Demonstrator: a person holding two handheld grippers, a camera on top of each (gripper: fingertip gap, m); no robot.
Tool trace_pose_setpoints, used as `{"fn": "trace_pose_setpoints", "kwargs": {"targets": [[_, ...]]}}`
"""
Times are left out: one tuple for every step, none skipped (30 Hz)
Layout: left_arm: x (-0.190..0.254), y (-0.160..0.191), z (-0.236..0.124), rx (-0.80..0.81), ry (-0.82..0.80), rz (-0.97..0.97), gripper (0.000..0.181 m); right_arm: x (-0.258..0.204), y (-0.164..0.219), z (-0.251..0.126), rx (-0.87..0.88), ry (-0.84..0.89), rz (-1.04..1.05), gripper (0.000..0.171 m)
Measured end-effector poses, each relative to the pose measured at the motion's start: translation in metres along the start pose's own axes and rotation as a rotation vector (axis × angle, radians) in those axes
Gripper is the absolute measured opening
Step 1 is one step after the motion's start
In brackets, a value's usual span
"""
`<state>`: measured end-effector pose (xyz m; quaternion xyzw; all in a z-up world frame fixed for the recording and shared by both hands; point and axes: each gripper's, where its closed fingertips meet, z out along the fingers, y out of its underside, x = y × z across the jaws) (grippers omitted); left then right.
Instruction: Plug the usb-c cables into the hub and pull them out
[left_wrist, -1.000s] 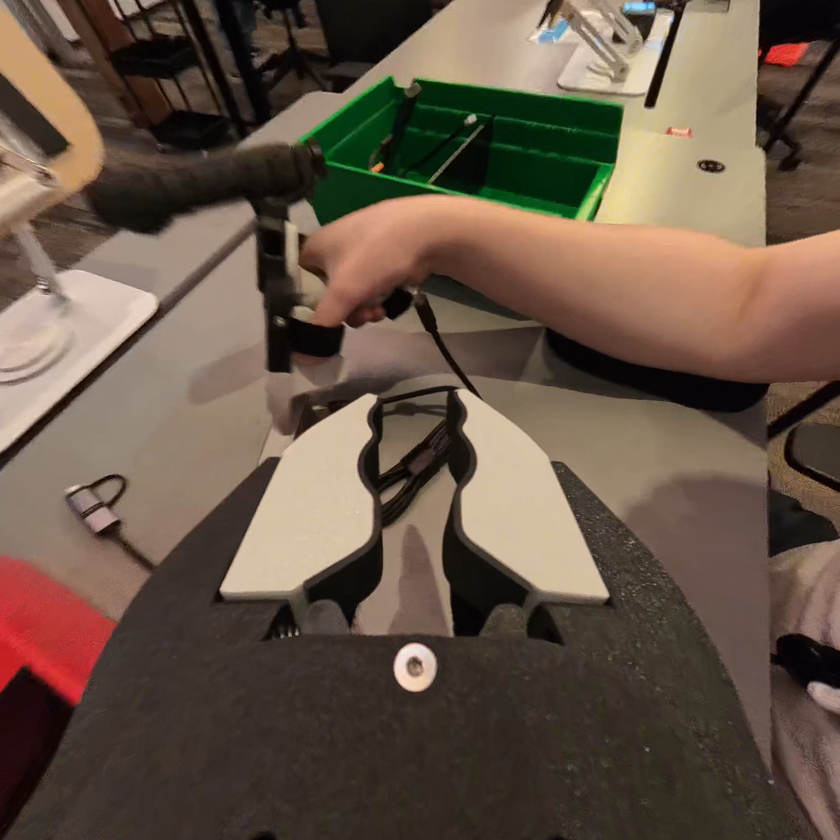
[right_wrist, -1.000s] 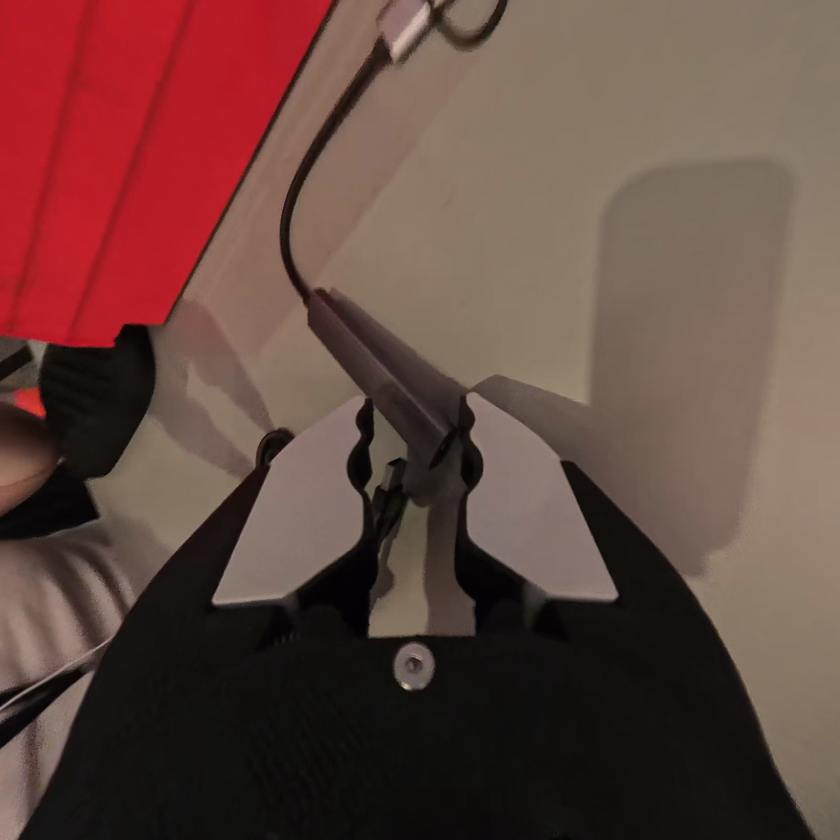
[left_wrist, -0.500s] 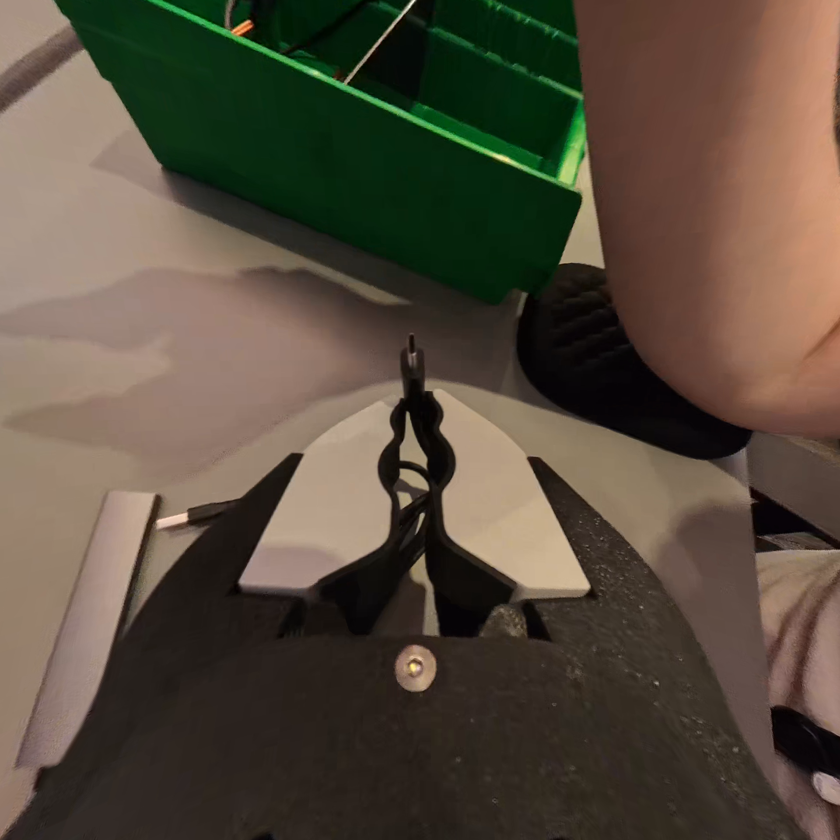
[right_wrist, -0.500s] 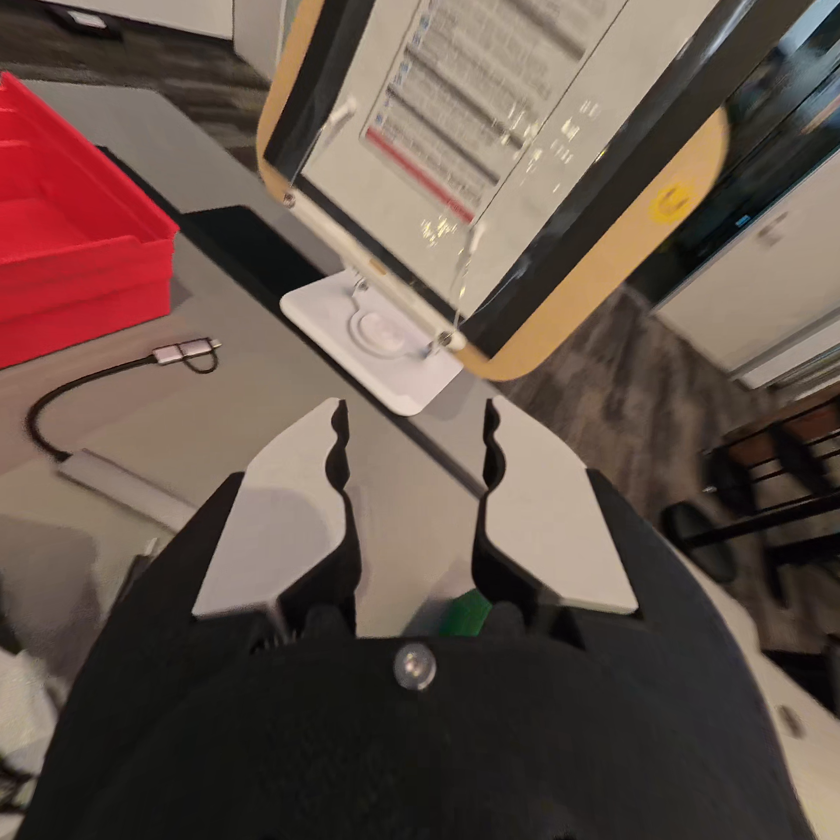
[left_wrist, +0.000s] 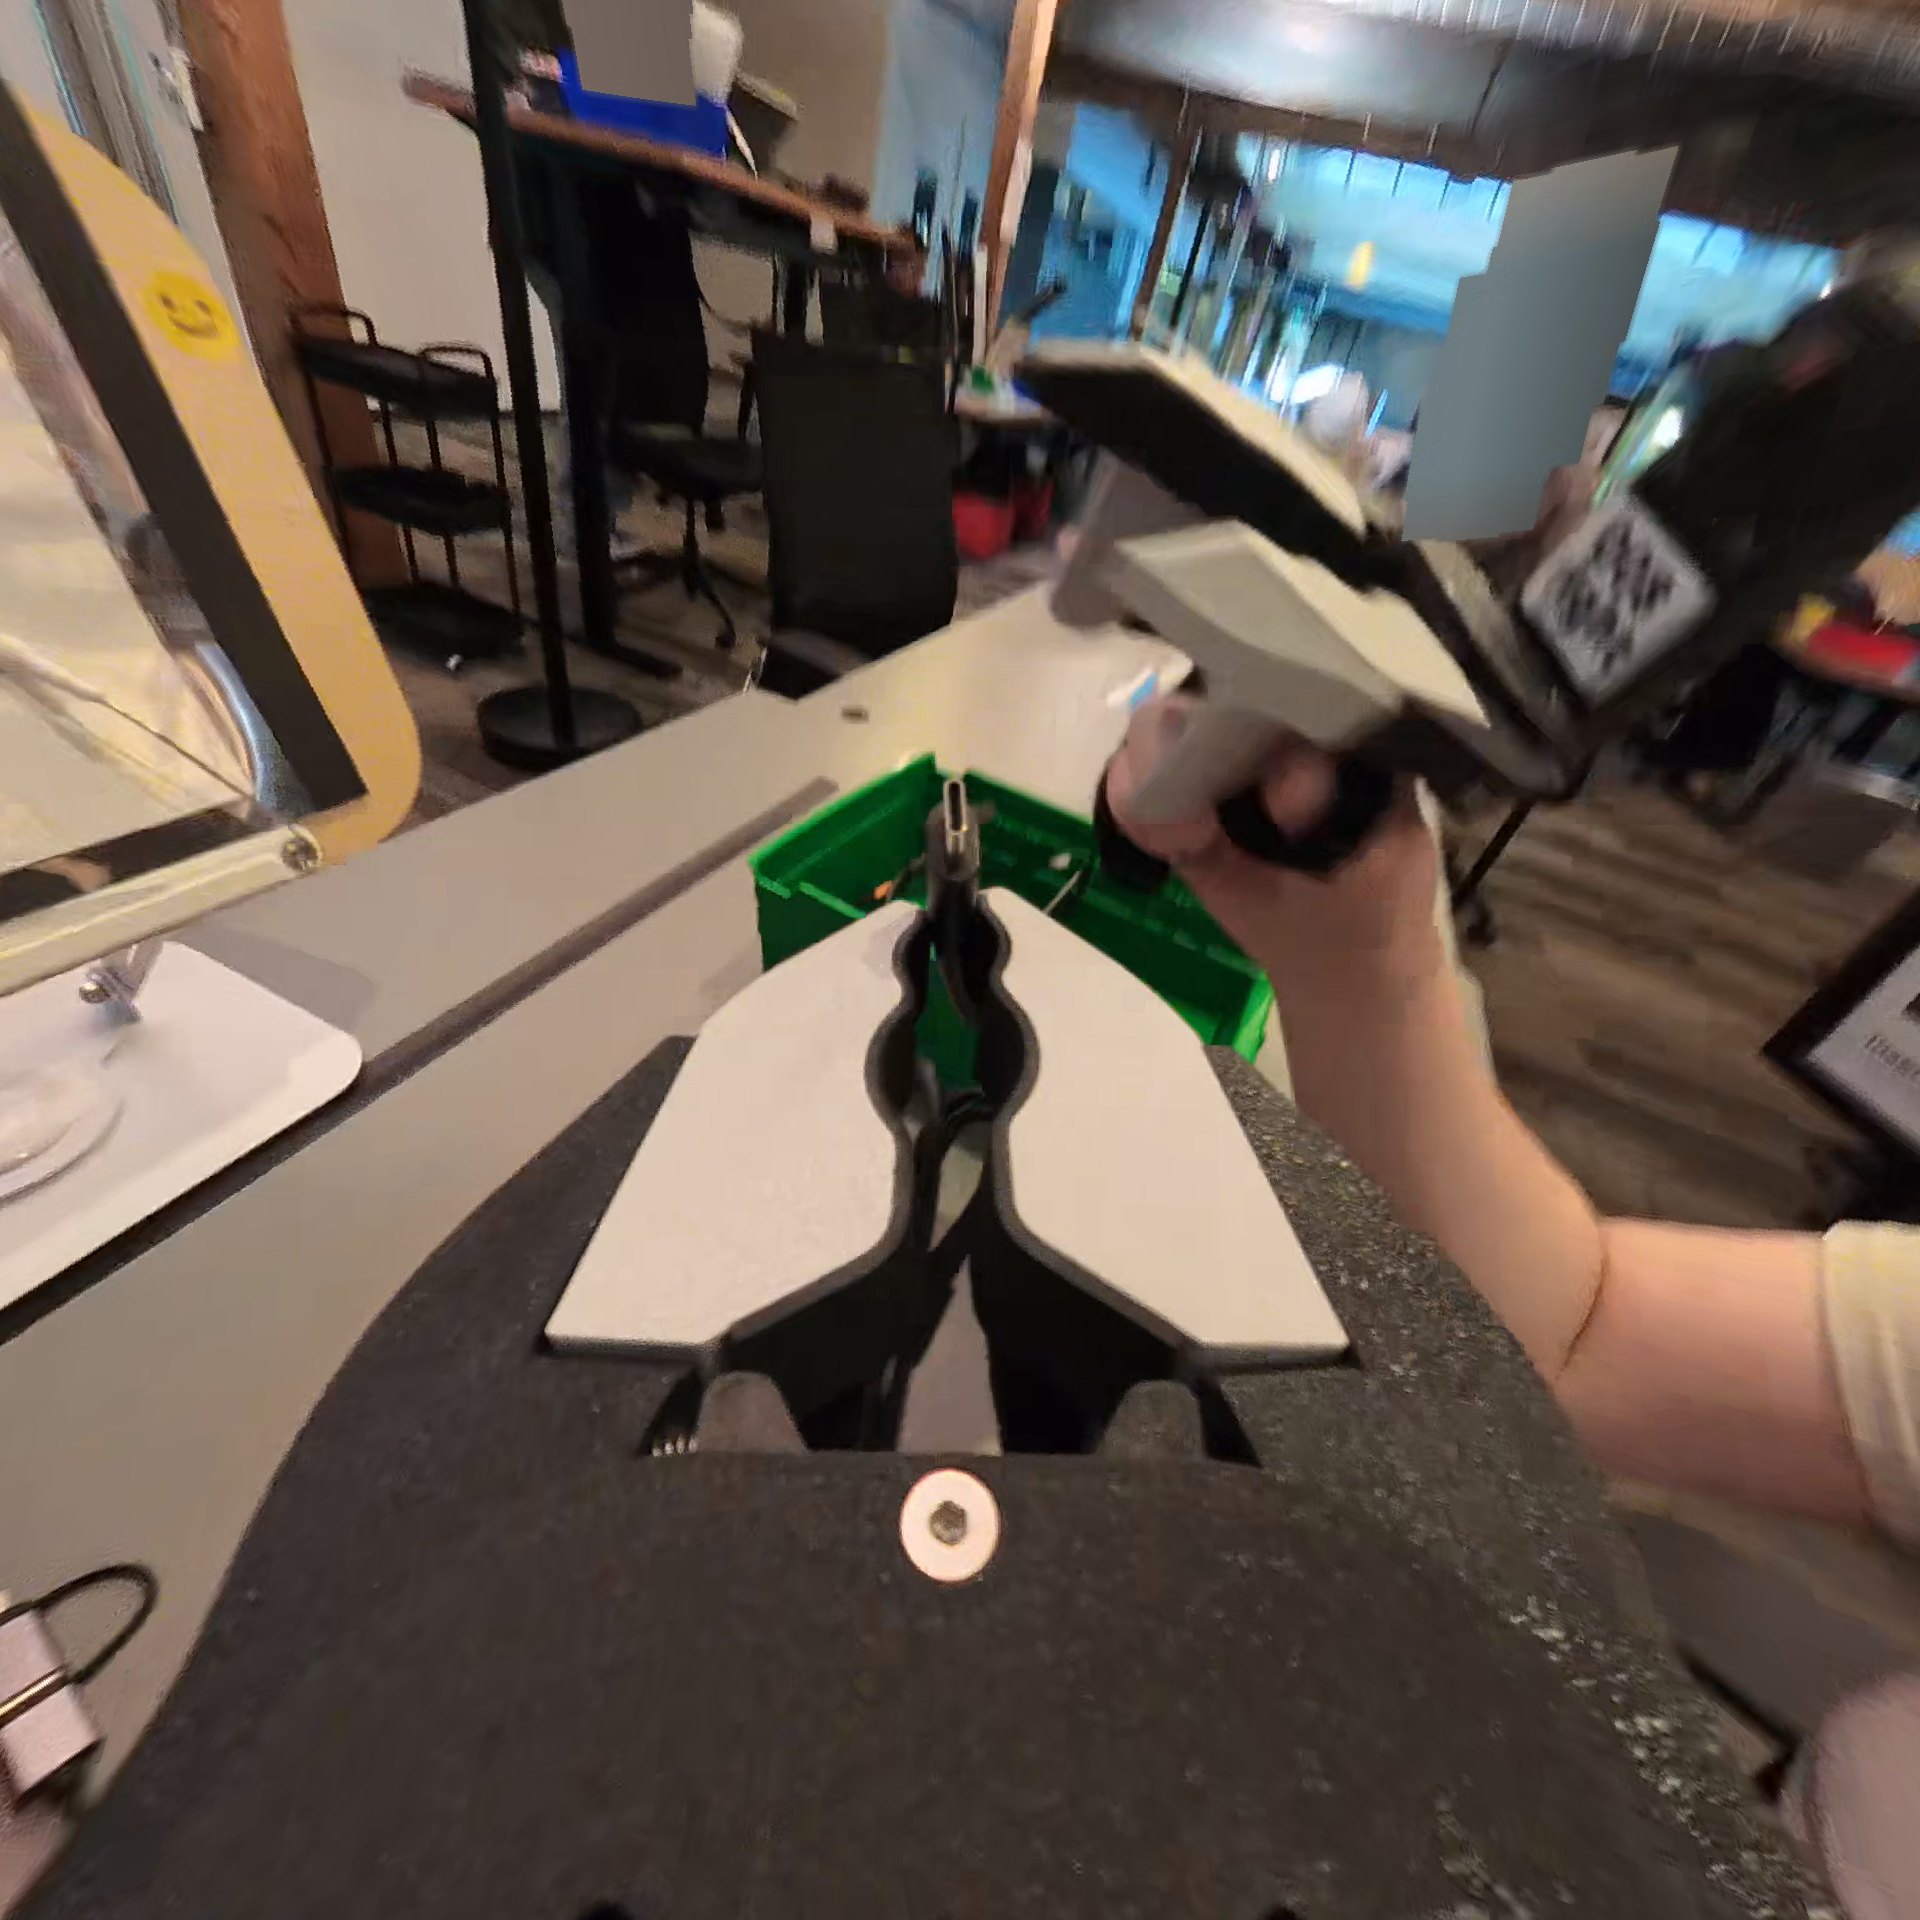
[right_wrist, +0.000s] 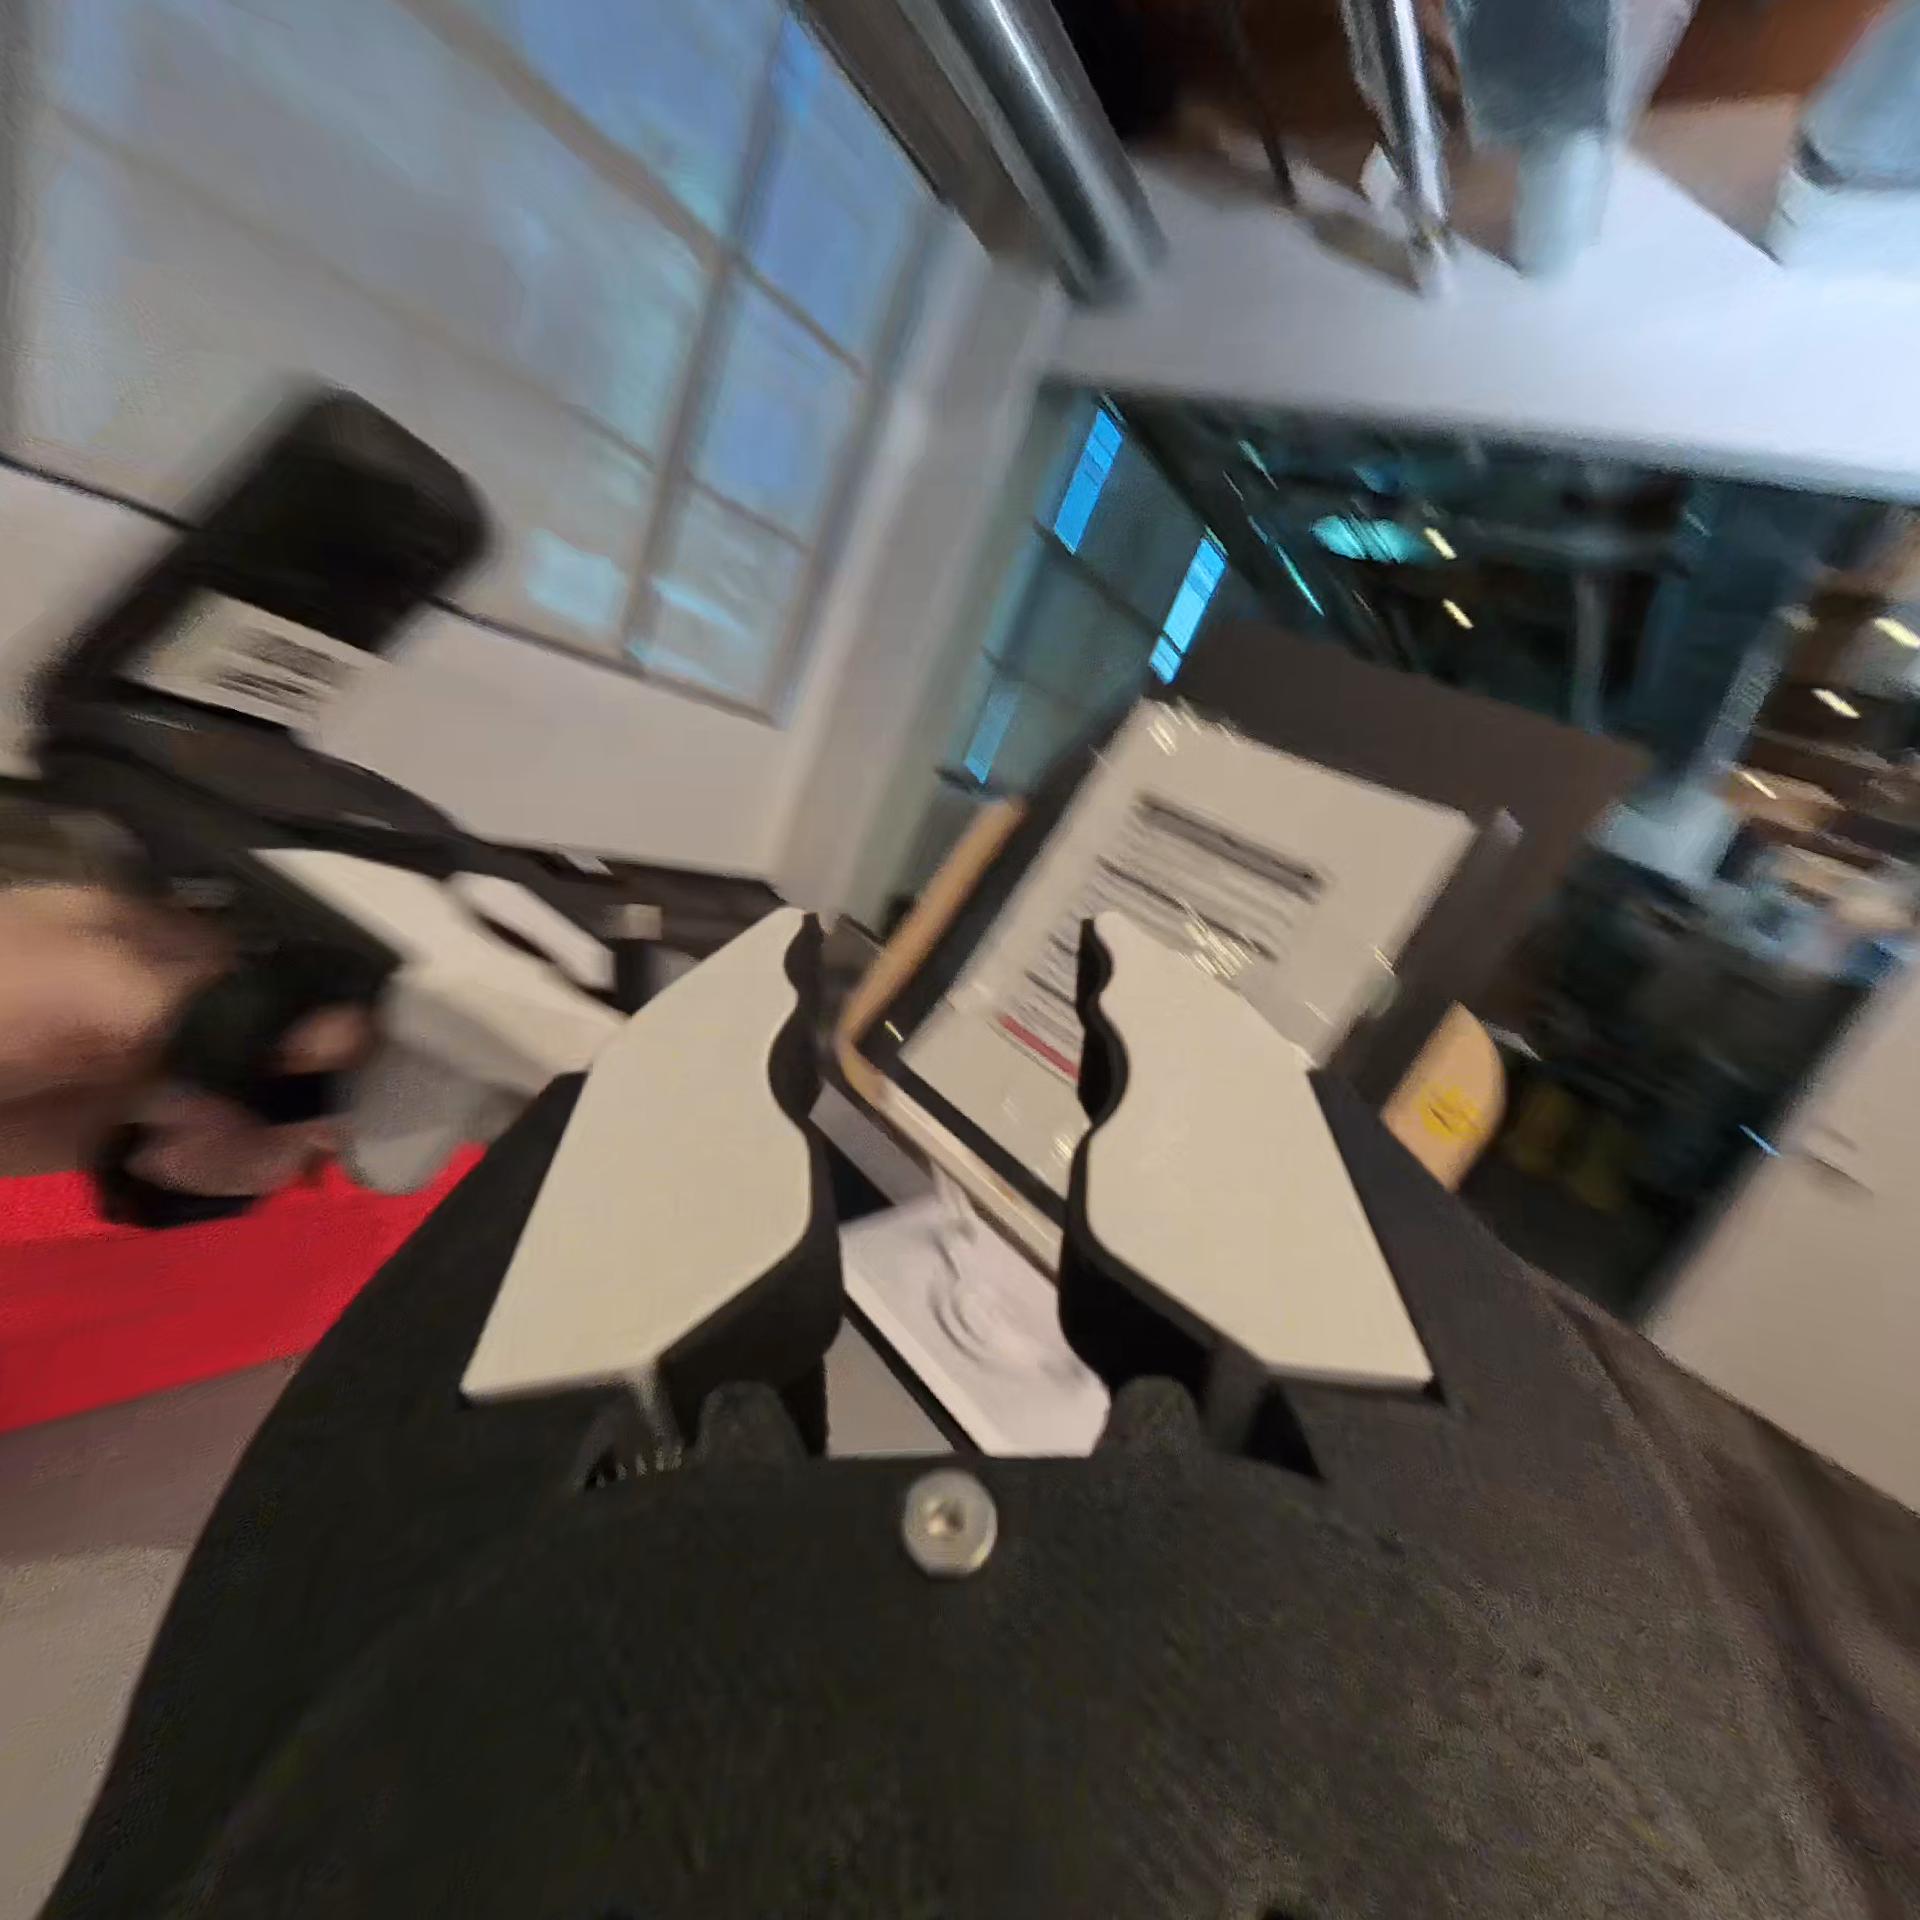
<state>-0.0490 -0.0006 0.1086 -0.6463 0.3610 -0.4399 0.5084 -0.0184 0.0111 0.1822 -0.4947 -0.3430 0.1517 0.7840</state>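
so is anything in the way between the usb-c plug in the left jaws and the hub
Cannot tell: the left gripper holds the usb-c plug up toward the green bin, and the hub is out of both views.

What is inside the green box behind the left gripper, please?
In the green box, thin dark and pale items, perhaps cables, one with an orange tip. The left gripper, its USB-C plug and the person's hand cover the rest.

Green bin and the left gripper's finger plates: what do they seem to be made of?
The green bin looks like moulded or printed plastic: uniform saturated colour, faint ribbing, thin partition walls. The left gripper, shut on the usb-c cable, has fingers faced with flat, matte light grey plates, probably plastic, over black backing; its black body has a grainy, speckled surface, possibly printed.
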Motion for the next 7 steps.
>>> {"fn": "trace_pose_setpoints", "kwargs": {"targets": [[-0.002,-0.009,-0.003,0.043,0.005,-0.03,0.005,-0.009,-0.01,-0.002,0.055,-0.043,0.009,0.043],[-0.006,-0.015,-0.008,0.083,0.003,-0.05,0.005,-0.014,-0.01,-0.002,0.061,-0.065,0.006,0.042],[-0.009,-0.02,-0.013,0.12,-0.001,-0.065,0.005,-0.021,-0.005,0.001,0.043,-0.098,-0.008,0.042],[-0.011,-0.024,-0.018,0.157,-0.004,-0.075,0.005,-0.03,0.004,0.005,0.013,-0.146,-0.024,0.042],[-0.015,-0.026,-0.024,0.187,-0.011,-0.083,0.005,-0.041,0.014,0.009,-0.015,-0.193,-0.043,0.042],[-0.019,-0.027,-0.029,0.206,-0.024,-0.094,0.005,-0.051,0.024,0.015,-0.038,-0.23,-0.06,0.042],[-0.022,-0.029,-0.033,0.217,-0.026,-0.106,0.005,-0.06,0.031,0.021,-0.059,-0.248,-0.07,0.042]]}}
